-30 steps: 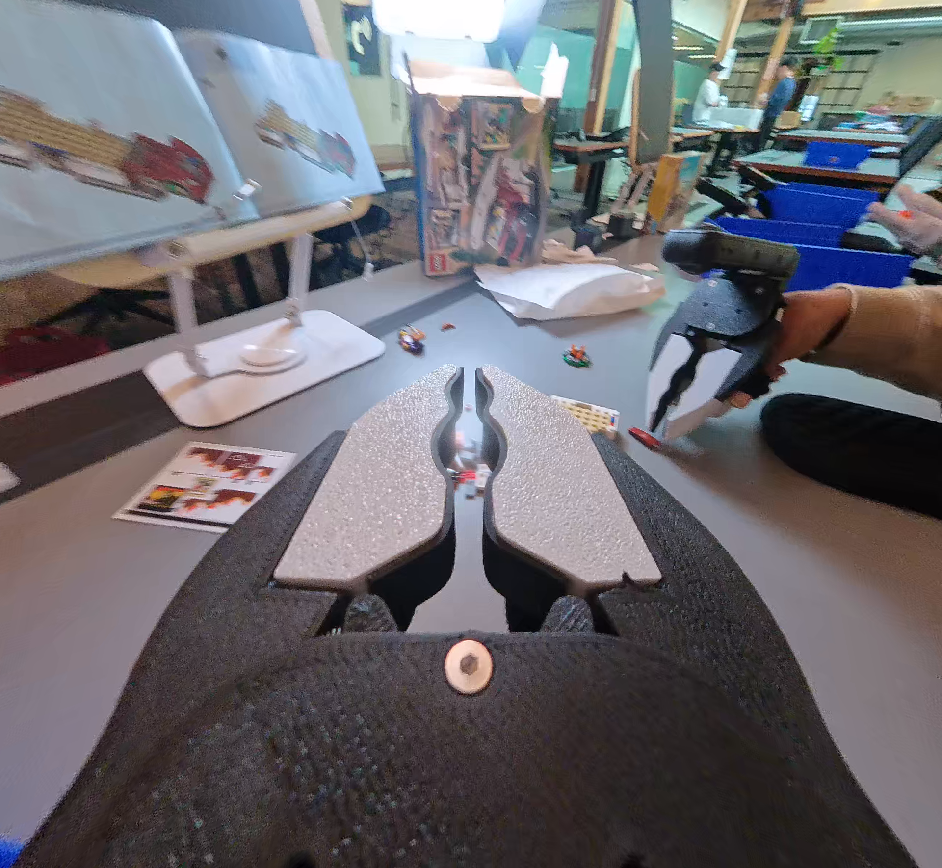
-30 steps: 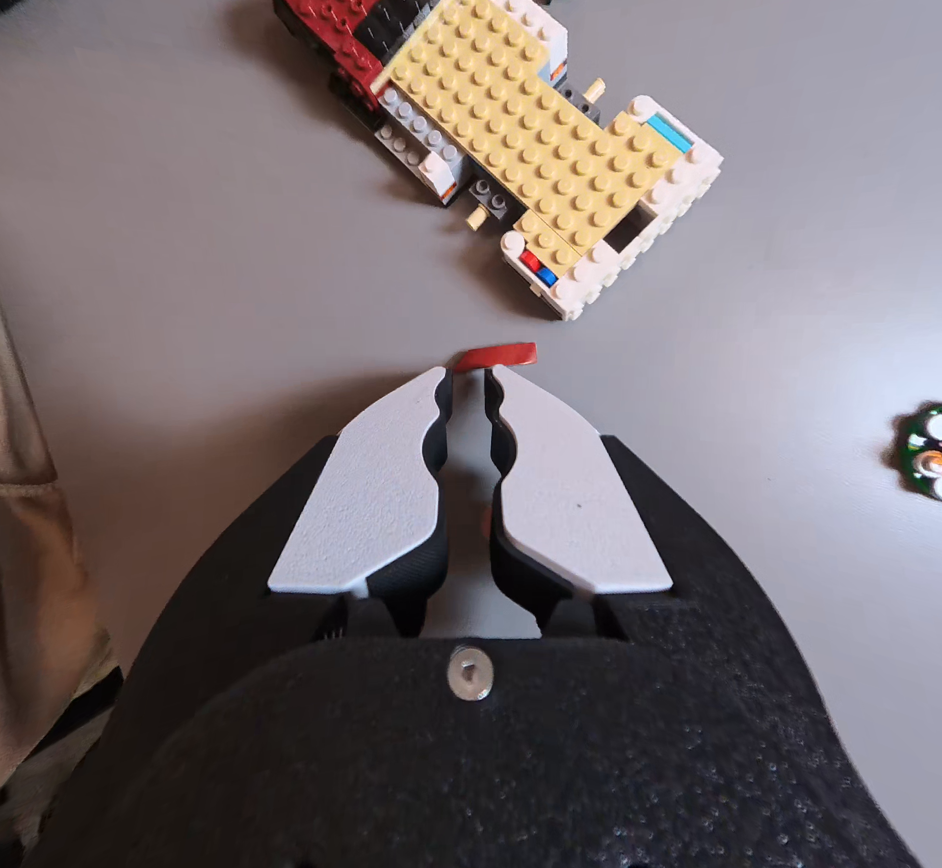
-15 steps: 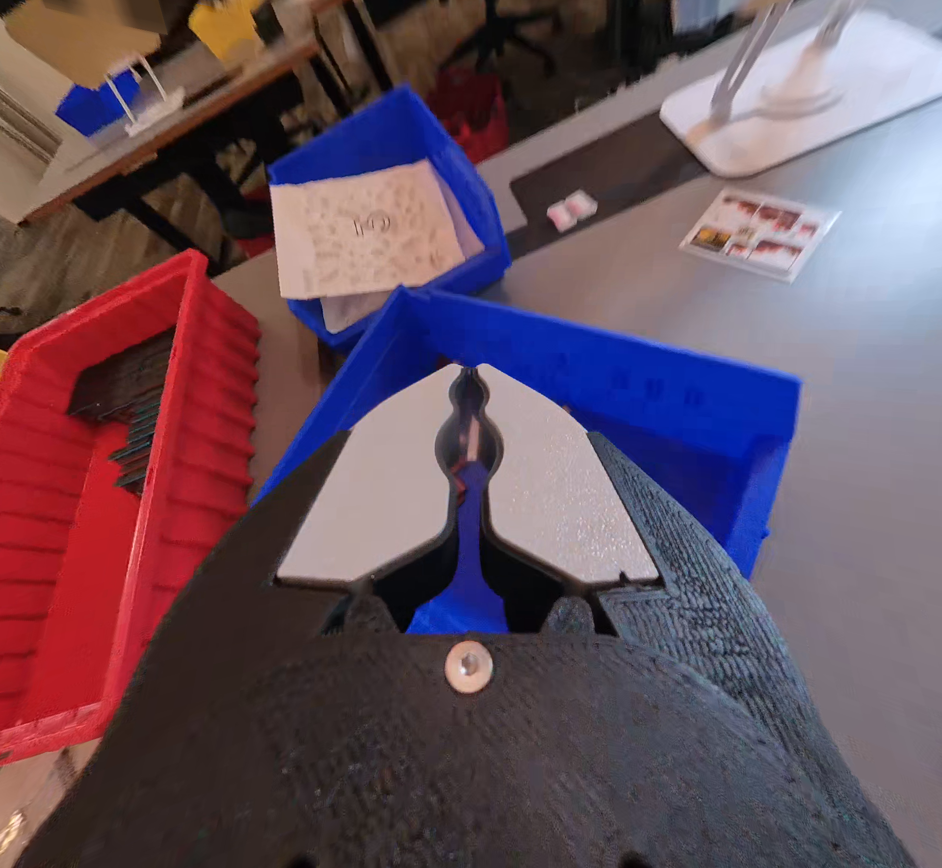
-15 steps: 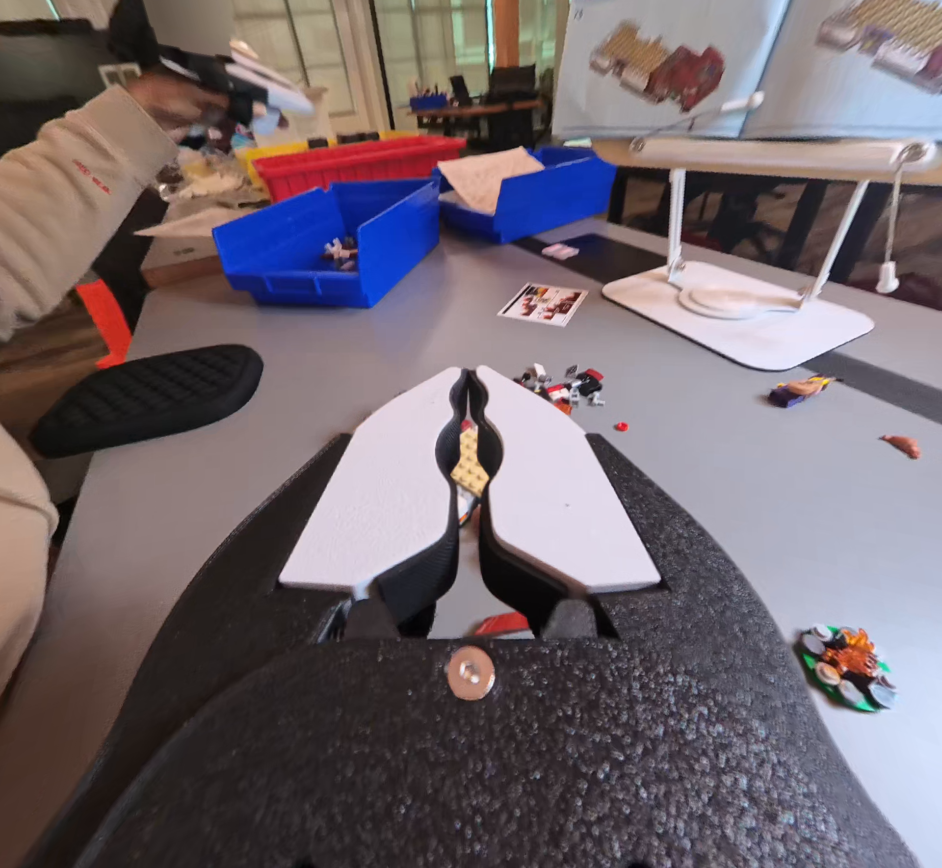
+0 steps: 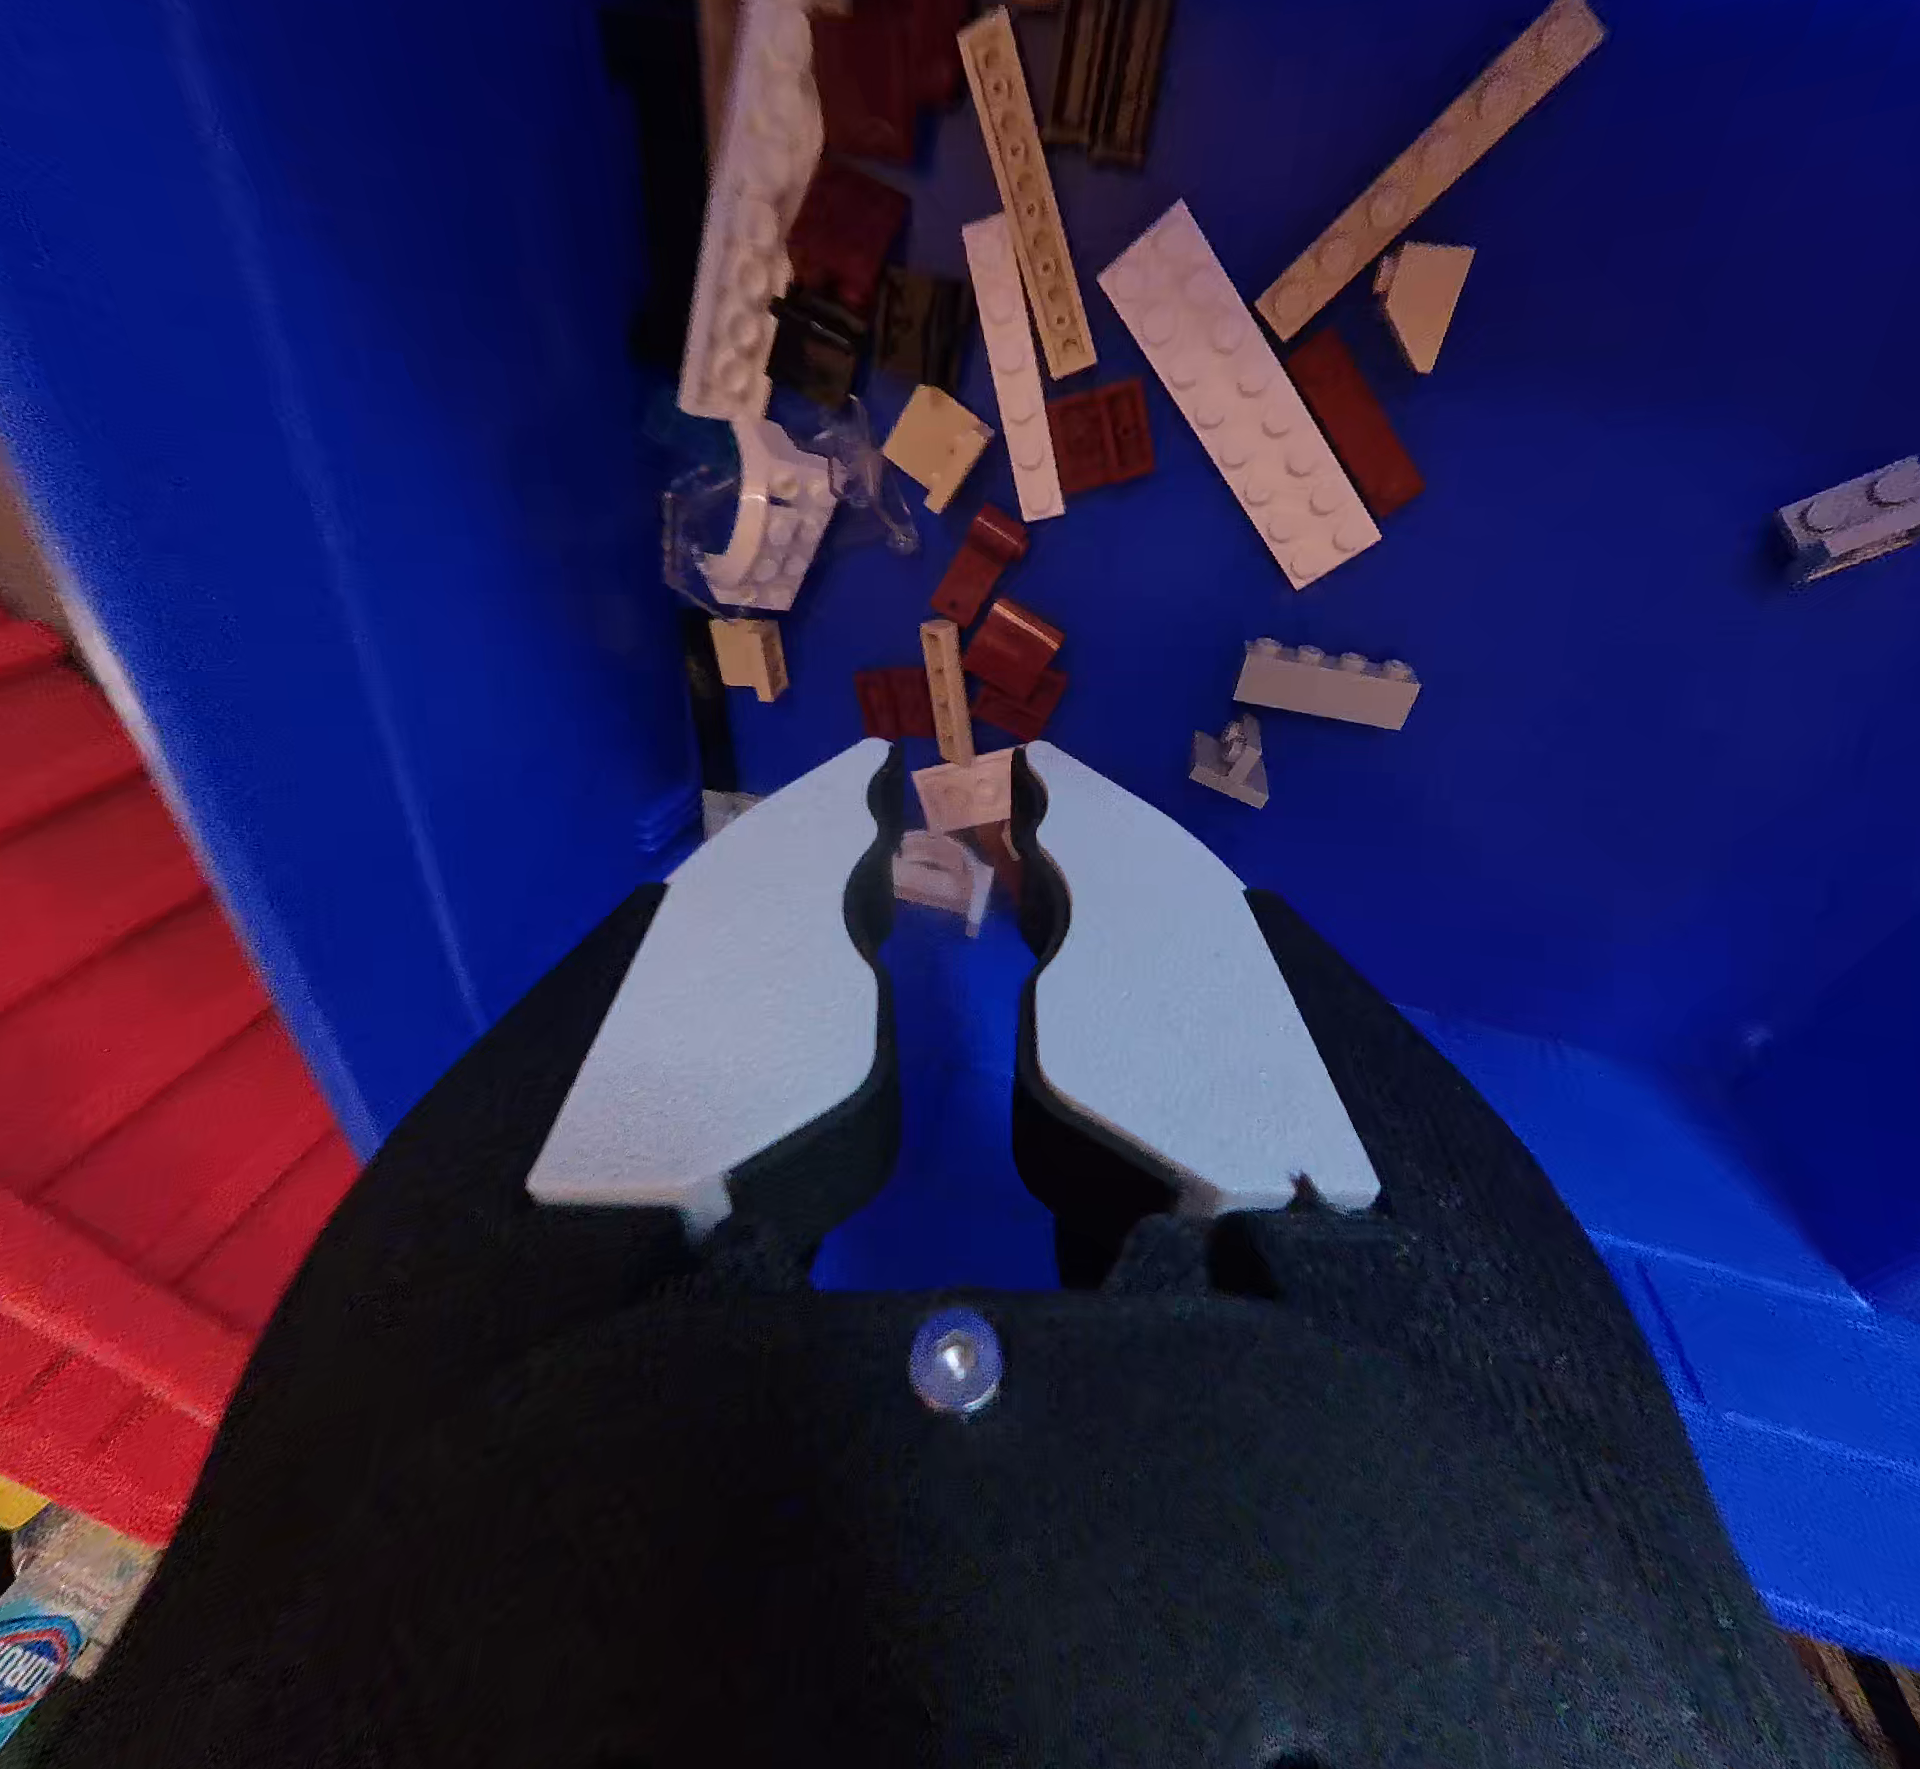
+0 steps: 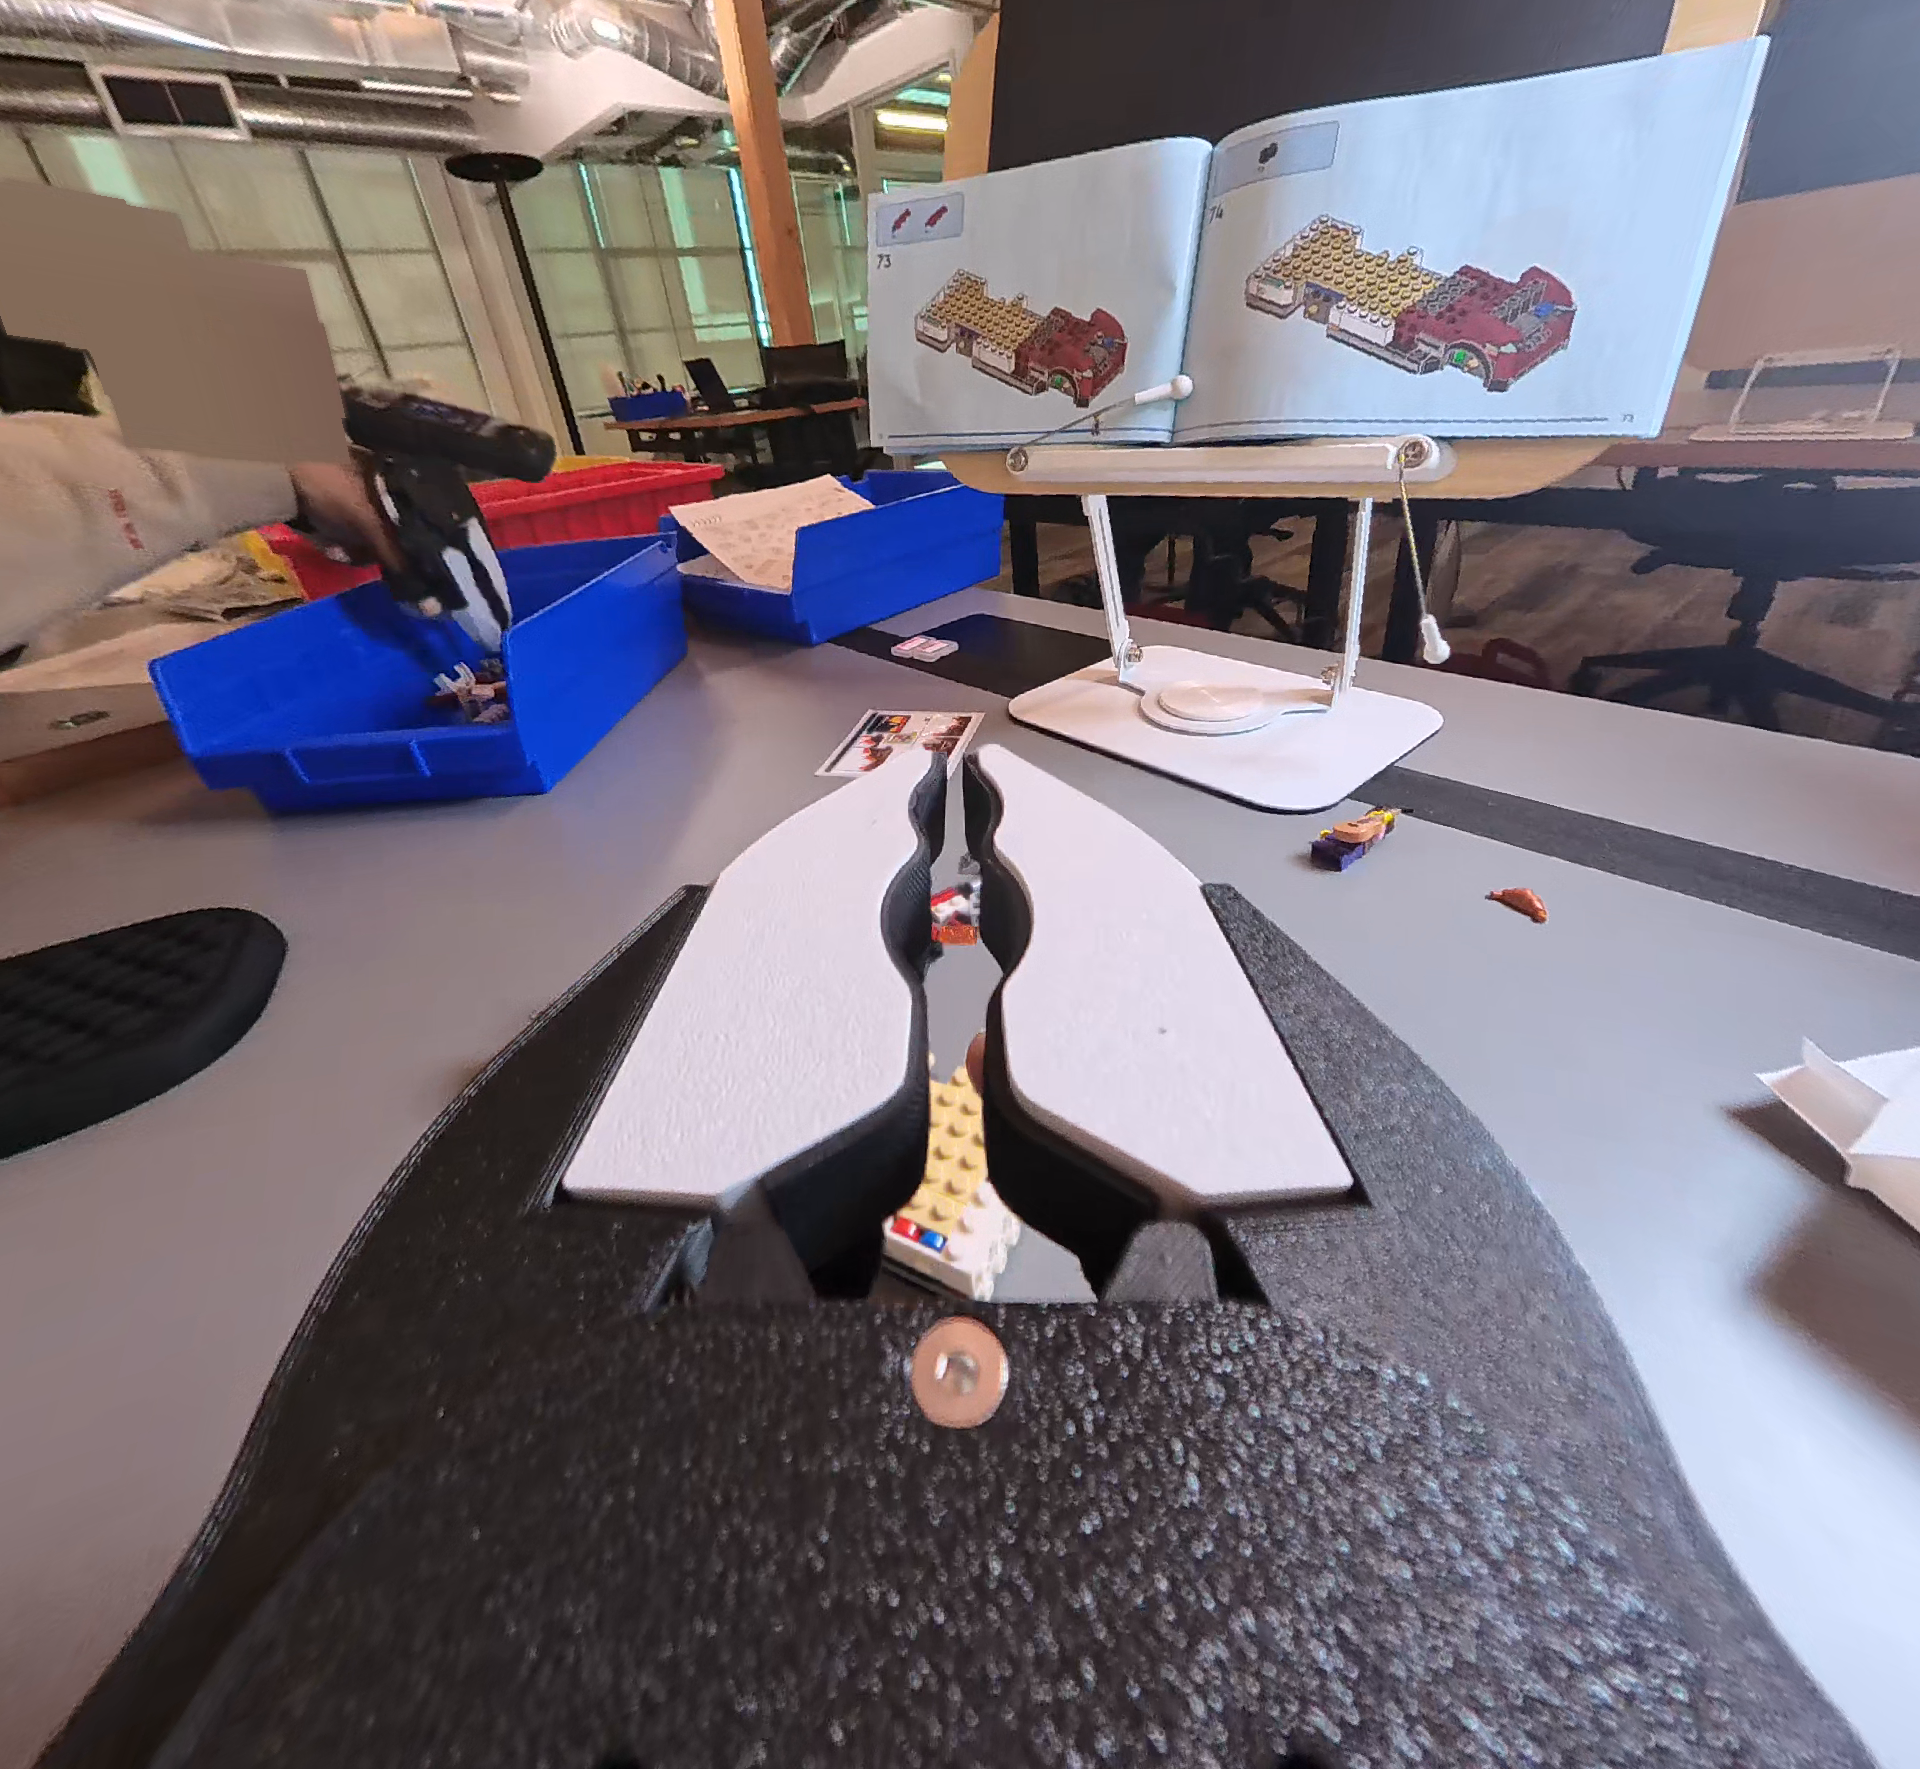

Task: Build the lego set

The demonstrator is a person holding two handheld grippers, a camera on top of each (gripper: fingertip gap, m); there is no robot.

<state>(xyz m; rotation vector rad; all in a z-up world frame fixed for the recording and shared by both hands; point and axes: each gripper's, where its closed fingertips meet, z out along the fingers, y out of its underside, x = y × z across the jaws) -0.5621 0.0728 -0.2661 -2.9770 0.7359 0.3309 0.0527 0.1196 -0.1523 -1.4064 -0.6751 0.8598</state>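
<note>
Left gripper [image 5: 954, 763], inside the blue plastic bin [image 5: 312, 369]: jaws are seen moderately parted, nothing clamped. A small white studded plate [image 5: 964, 789] is seen between the fingertips; pad contact cannot be told. Loose white, tan and dark red bricks [image 5: 1236, 389] are scattered beyond it on the bin floor.

Right gripper [image 6: 956, 769], well apart from the bin, above the grey table [image 6: 520, 888]: tips are nearly closed, nothing between them. A tan-topped brick vehicle [image 6: 951, 1169] is glimpsed beneath.

Around the blue bin [image 6: 416, 711], open grey table [image 6: 665, 836] lies toward the book stand [image 6: 1226, 722], while inside it loose bricks [image 5: 1236, 389] crowd the floor.
</note>
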